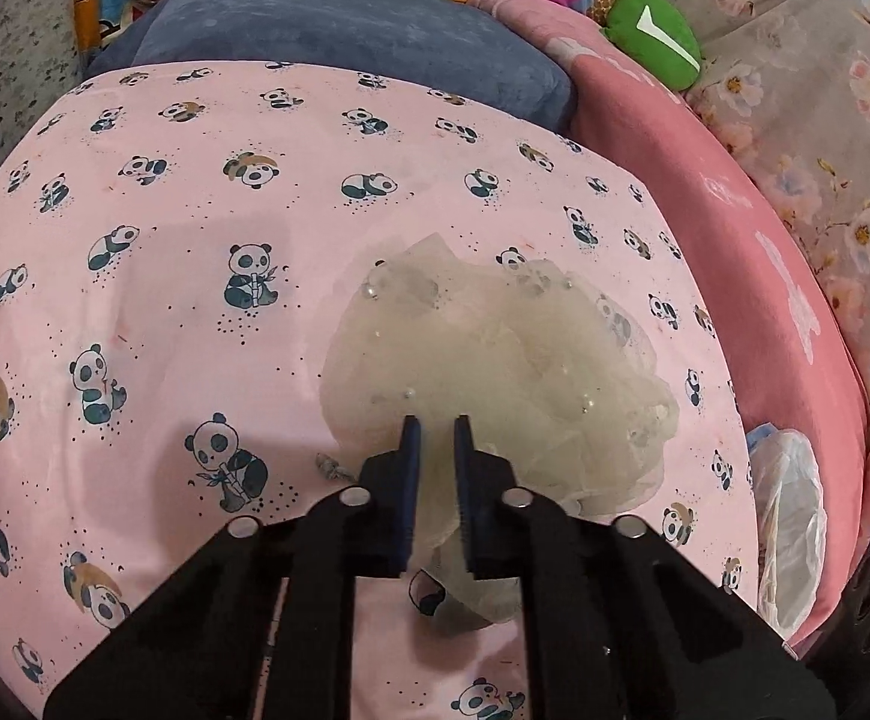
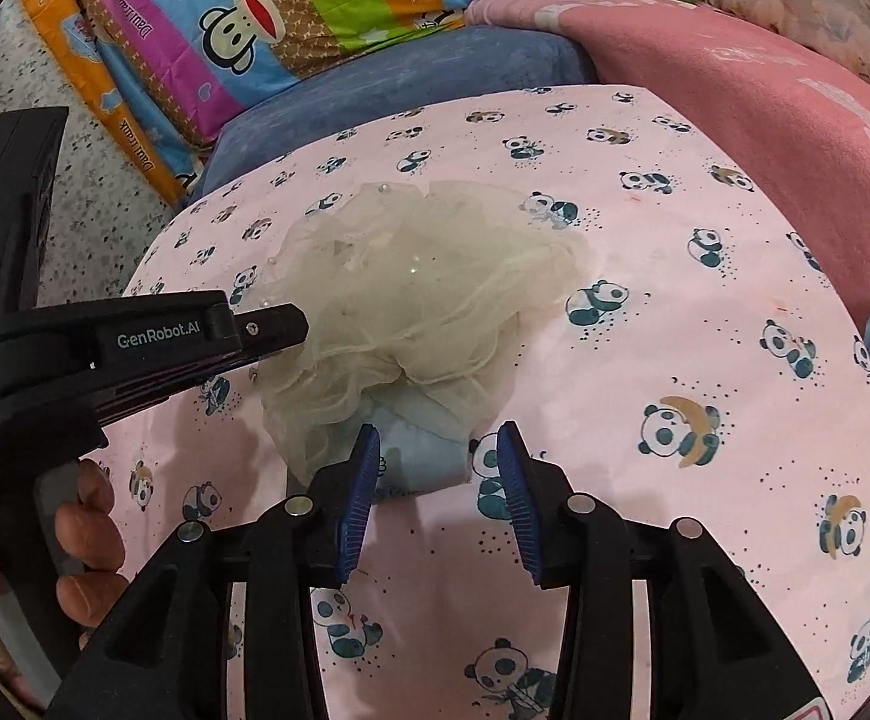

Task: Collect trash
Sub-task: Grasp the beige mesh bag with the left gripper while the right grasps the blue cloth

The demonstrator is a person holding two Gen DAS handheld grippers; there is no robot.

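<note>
- While both grippers are angled down over the pink panda-print sheet (image 1: pixel 207 138), a crumpled bundle of cream tulle netting (image 1: pixel 495 360) dotted with small pearl beads is seen lying on that sheet, near its middle.
- At the near edge of the netting, the left gripper (image 1: pixel 435 423) is seen with its dark blue pads drawn close together on a fold of the mesh; only a narrow slit remains between them, and the netting is pinched there.
- In the right wrist view, the left gripper (image 2: pixel 300 324) is seen from the side, its tip buried in the left edge of the netting (image 2: pixel 411 276), with the fingers of a hand (image 2: pixel 84 540) wrapped around its handle.
- Just in front of the netting, the right gripper (image 2: pixel 438 438) is held with its blue pads spread apart, and nothing is clamped between them.
- Between those pads, a pale blue folded piece (image 2: pixel 423 450) is seen tucked under the near edge of the netting; what it is cannot be told.
- Right of the netting, at the sheet's edge, a crumpled clear plastic bag (image 1: pixel 789 516) is seen against a pink blanket (image 1: pixel 735 228).
- Beyond the netting, a blue cushion (image 1: pixel 339 36) is seen.
</note>
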